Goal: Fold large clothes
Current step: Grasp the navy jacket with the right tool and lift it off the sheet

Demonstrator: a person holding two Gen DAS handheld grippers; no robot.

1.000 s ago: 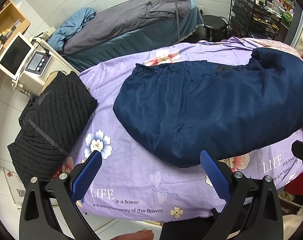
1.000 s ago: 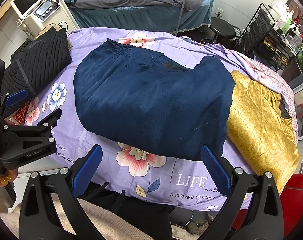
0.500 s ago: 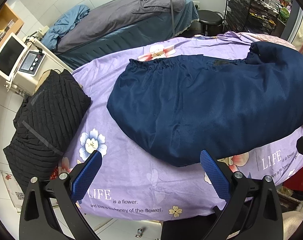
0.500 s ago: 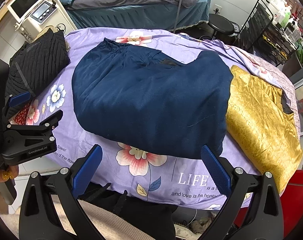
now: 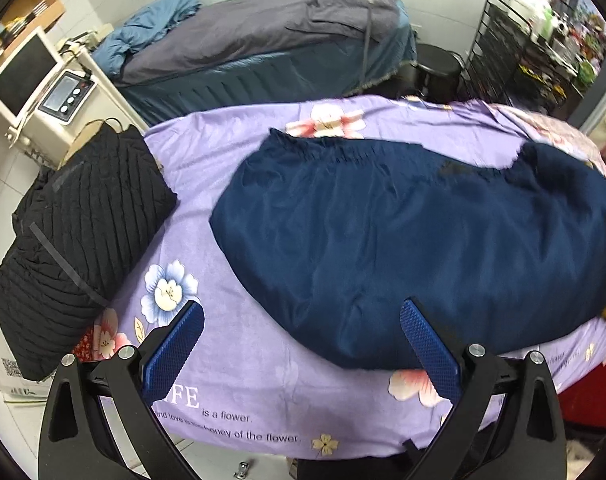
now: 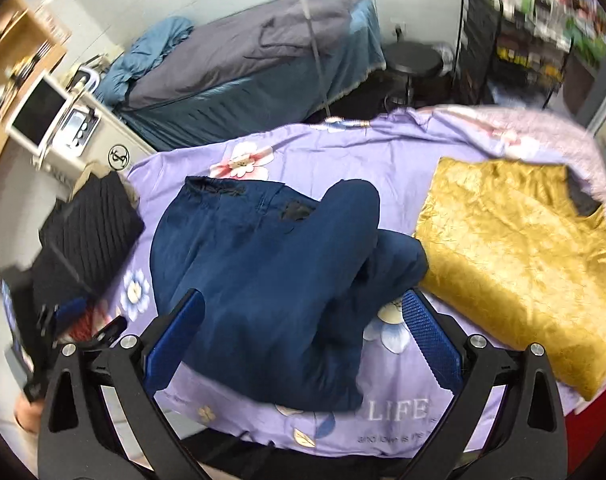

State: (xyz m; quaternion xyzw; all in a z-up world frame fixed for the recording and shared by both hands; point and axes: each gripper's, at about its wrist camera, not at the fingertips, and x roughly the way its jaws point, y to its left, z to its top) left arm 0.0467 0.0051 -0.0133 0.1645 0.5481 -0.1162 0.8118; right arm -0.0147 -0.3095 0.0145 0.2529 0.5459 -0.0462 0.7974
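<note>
A large navy blue garment lies spread on the purple flowered sheet; in the right wrist view the garment looks bunched, with a fold at its right side. My left gripper is open and empty, above the sheet's near edge, its right finger over the garment's near hem. My right gripper is open and empty, low over the garment's near part. The left gripper also shows at the left of the right wrist view.
A folded black ribbed garment lies at the table's left end. A gold garment lies to the right of the navy one. Behind stand a covered bed, a black stool, a wire rack and a monitor device.
The right gripper has dropped and moved forward towards the garment, its view tilting up. The navy garment's right side now looks bunched. The left gripper has shifted only slightly.
</note>
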